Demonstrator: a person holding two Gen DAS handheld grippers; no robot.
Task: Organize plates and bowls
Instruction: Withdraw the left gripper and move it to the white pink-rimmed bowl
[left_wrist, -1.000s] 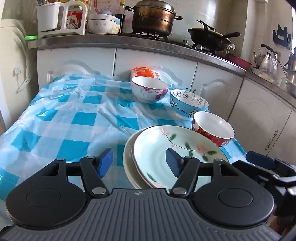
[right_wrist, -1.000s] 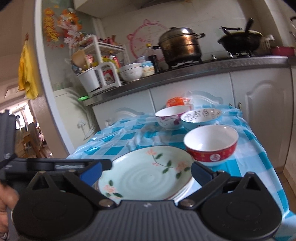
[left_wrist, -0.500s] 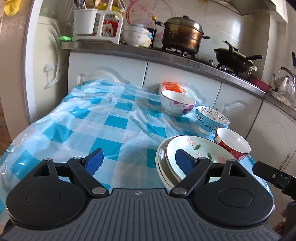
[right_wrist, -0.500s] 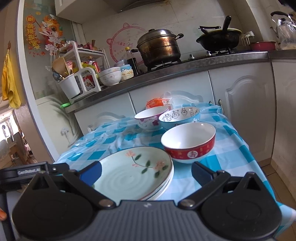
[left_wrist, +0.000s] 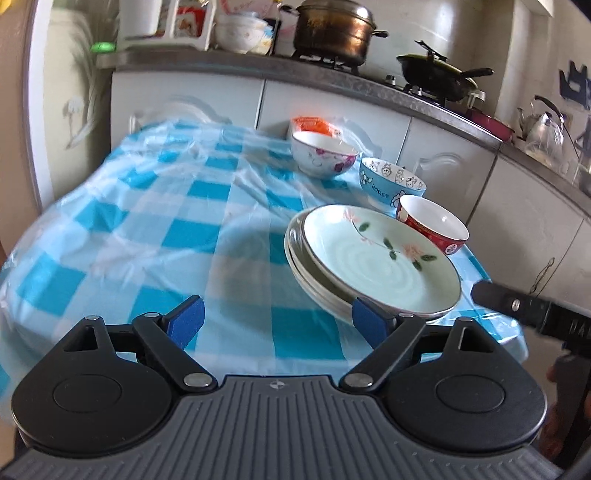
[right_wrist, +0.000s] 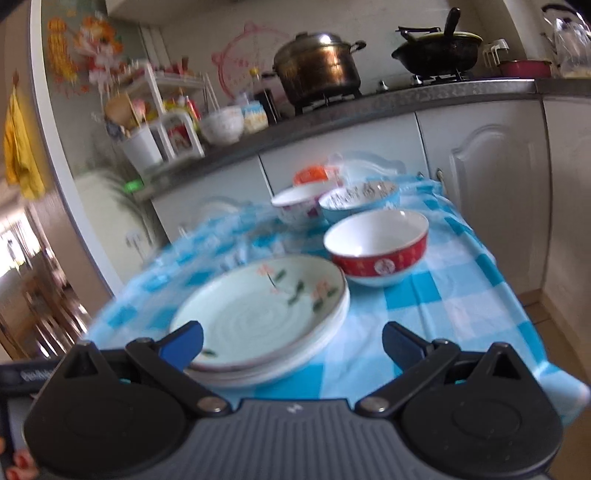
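Kitchen cabinets and a stove counter close off the back of the scene, and in front of them stands a desk (left_wrist: 155, 236) under a blue-and-white checked plastic cover. Nearest the cameras, the left gripper (left_wrist: 275, 319) has its jaws spread wide with nothing between them; they have just been opening, and against a second ago, when one pad hung over the plate stack (left_wrist: 373, 258), that pad now sits at the stack's near rim and the view takes in more of the bare cloth to the stack's left. I read that as the plates being set down and done with, which leaves the bowls to gather. The right gripper (right_wrist: 291, 343) is likewise released and empty, its left pad over the near rim of the plate stack, its right pad above bare cloth. Both grippers tilt down toward the desk from its near edge. Just beyond the stack, close against its far-right side, stands the red bowl (right_wrist: 376, 245); behind that the blue cartoon bowl (left_wrist: 391, 182), then the white bowl with purple flowers (left_wrist: 323, 155), with an orange packet (left_wrist: 314, 125) behind it.
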